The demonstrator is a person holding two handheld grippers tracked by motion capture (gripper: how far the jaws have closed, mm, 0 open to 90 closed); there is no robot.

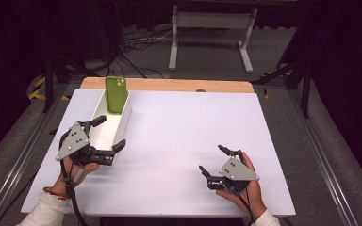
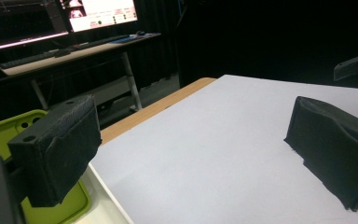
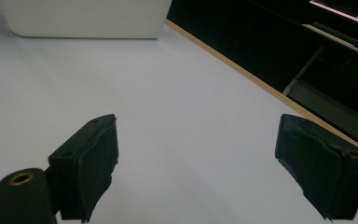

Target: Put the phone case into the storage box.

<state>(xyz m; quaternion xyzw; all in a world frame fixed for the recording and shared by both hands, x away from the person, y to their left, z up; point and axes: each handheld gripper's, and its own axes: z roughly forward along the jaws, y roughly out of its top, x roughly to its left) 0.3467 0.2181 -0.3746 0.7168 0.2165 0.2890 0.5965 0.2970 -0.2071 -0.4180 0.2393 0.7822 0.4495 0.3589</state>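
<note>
a long white box (image 1: 104,129) sits on the desk (image 1: 179,141) near the left edge, running from the far side toward the near side. a green phone (image 1: 115,94) stands up inside the box at its far end and leans on the end wall, with its camera holes at the top.

the left hand-held gripper (image 1: 109,133) is at the near end of the white box. its jaws are wide apart and hold nothing. one jaw is over the inside of the box and the other jaw is just outside the box wall, on the side toward the middle of the desk. in the left gripper view the green phone (image 2: 9,135) shows behind one jaw, and the white top of the desk (image 2: 223,154) lies between the two jaws.

the right hand-held gripper (image 1: 212,161) is near the near right corner of the desk, well apart from the box and the phone. its jaws are wide apart too and hold nothing. in the right gripper view the white box (image 3: 81,18) is far off at the top, and bare desk (image 3: 191,121) lies between the jaws.
</note>
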